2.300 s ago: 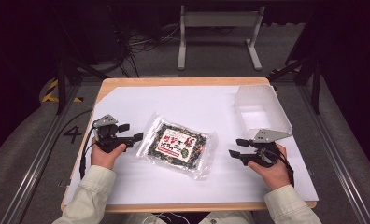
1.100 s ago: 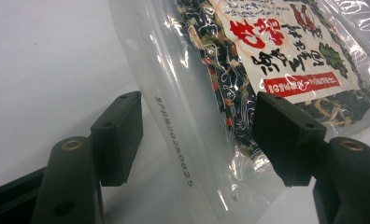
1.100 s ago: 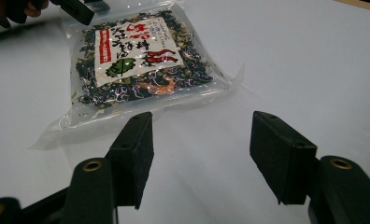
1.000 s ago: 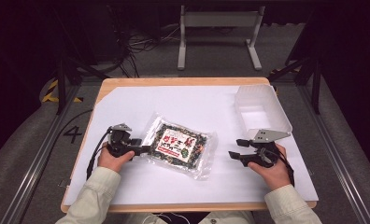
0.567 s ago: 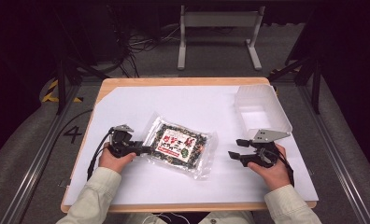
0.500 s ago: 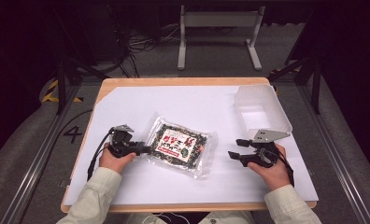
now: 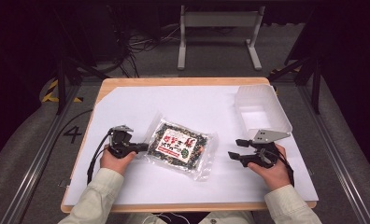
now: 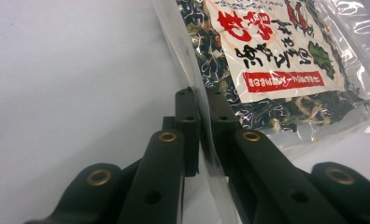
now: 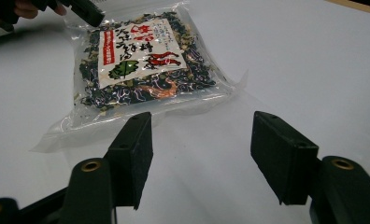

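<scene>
Since the earlier frames, the left gripper has slid in to the packet's left edge, and its jaws now pinch the clear film there. One white sheet covers the wooden table above a grey floor, bearing one clear tub and, at its middle, one flat see-through packet of dark dried leaves with a white-and-red label. Right of the packet, the right gripper rests with jaws wide apart, holding nothing.

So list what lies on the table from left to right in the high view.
left gripper → snack bag → right gripper → clear plastic bin
</scene>
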Tool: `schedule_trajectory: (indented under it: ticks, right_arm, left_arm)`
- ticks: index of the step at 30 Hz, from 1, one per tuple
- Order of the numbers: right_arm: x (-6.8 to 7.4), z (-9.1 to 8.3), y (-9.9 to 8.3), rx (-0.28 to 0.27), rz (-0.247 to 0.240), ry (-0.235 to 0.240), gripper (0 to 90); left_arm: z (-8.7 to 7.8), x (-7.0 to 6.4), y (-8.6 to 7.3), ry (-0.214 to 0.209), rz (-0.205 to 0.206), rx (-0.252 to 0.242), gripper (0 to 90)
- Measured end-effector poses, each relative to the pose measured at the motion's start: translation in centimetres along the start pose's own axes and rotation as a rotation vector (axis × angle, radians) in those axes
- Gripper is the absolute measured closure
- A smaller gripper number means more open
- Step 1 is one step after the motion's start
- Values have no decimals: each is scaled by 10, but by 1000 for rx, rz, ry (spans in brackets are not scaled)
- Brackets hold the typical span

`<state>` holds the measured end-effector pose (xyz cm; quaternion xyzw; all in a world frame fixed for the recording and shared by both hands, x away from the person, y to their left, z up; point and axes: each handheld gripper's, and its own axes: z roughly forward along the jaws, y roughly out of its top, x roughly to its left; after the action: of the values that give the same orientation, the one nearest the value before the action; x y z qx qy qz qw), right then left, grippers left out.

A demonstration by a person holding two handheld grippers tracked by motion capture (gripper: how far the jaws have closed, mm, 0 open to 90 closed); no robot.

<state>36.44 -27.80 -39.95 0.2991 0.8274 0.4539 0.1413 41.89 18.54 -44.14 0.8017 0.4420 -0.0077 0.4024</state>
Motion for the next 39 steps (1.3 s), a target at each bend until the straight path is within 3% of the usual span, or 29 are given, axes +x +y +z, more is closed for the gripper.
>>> schedule_trajectory:
  ticks: [4, 8, 15, 22, 29, 31, 39]
  right_arm:
    - [0, 0, 0, 0, -1, 0, 389]
    - [0, 0, 0, -1, 0, -2, 388]
    - [-1, -2, 0, -5, 3, -5, 390]
    - [0, -4, 2, -16, 2, -10, 392]
    - [0, -7, 4, -28, 1, -13, 393]
    - [0, -8, 5, -31, -1, -14, 393]
    - [2, -11, 10, -50, -13, -20, 395]
  left_arm:
    - [-1, 0, 0, -8, -11, -22, 892]
    - [-8, -3, 2, -30, -13, -83, 894]
    - [-30, -19, 10, -83, 28, -183, 896]
    - [-44, -31, 16, -107, 60, -236, 897]
    - [-63, -42, 23, -131, 114, -297, 897]
    - [-71, -49, 26, -131, 149, -319, 897]
    - [-94, -67, 36, -94, 240, -365, 897]
